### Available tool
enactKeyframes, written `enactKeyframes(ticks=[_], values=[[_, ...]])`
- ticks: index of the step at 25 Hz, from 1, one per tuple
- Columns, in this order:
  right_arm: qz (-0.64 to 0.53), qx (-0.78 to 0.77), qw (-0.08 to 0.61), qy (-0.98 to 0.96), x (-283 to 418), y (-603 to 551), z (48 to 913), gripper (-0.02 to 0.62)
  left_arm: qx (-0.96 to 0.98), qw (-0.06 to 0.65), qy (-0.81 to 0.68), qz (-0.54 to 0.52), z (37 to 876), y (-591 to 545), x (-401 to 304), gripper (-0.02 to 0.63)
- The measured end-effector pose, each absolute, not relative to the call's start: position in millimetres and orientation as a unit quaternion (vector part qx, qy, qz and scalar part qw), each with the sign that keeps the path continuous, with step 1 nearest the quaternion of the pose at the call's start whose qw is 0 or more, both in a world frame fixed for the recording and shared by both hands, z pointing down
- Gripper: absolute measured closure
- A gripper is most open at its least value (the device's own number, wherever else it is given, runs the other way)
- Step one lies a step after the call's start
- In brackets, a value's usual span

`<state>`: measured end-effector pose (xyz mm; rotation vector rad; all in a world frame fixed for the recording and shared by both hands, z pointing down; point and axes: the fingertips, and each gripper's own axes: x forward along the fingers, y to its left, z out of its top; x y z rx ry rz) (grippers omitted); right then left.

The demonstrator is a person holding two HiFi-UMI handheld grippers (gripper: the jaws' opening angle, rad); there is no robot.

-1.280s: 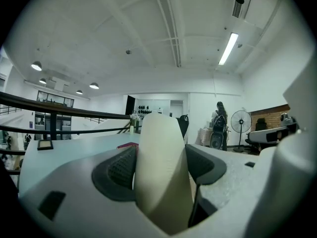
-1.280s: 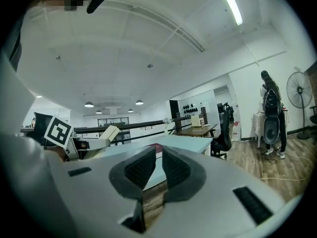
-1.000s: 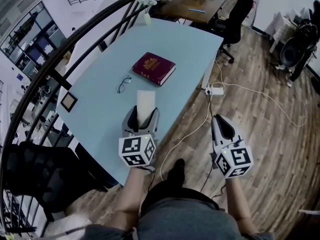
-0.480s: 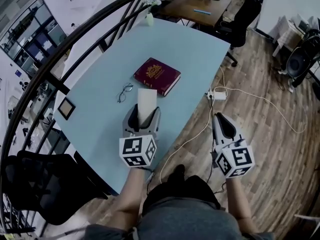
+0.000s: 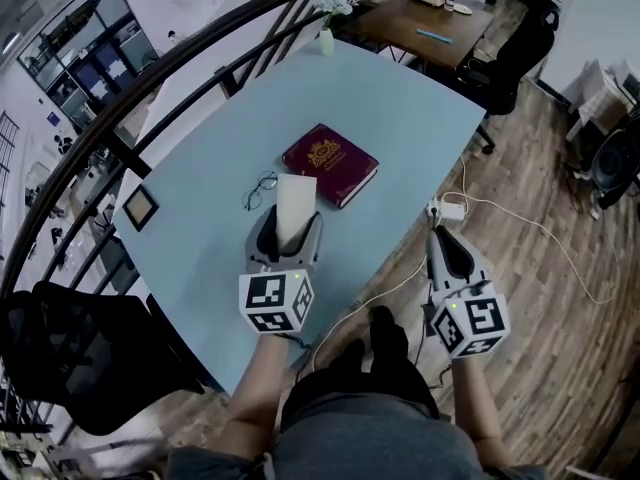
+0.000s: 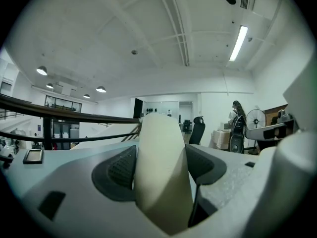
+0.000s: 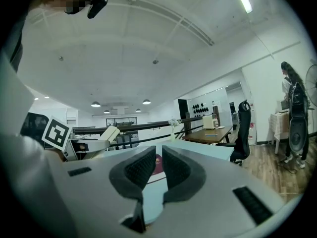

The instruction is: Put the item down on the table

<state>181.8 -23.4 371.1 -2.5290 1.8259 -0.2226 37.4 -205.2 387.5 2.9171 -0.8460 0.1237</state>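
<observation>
My left gripper (image 5: 286,234) is shut on a pale cream, flat rectangular block (image 5: 294,204) that sticks out forward past the jaws. It hangs over the near part of the light blue table (image 5: 400,98). In the left gripper view the block (image 6: 159,157) fills the gap between both dark pads. My right gripper (image 5: 445,241) is shut with nothing in it, off the table's right edge over the wooden floor. In the right gripper view its pads (image 7: 141,168) stand almost touching, and the block (image 7: 109,133) shows at the left.
A dark red book (image 5: 330,164) and a pair of glasses (image 5: 260,189) lie just beyond the block. A small picture frame (image 5: 140,206) sits at the table's left edge, a flower vase (image 5: 328,30) at the far end. A power strip (image 5: 447,210) with cables lies on the floor.
The view has shifted forward: the table, book and glasses now sit nearer to me. Both grippers keep their pose, the left still holding the block.
</observation>
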Motion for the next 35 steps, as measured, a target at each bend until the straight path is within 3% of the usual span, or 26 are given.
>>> enactKeyframes(ticks=[16, 35], values=[[-0.073, -0.704, 0.012, 0.706, 232, -141, 365, 0.563, 0.904, 0.044, -0.425, 0.034, 381, -258, 36, 0.295], [-0.085, -0.58, 0.013, 0.81, 202, -218, 367, 0.563, 0.836, 0.055, -0.543, 0.056, 394, -263, 3, 0.295]])
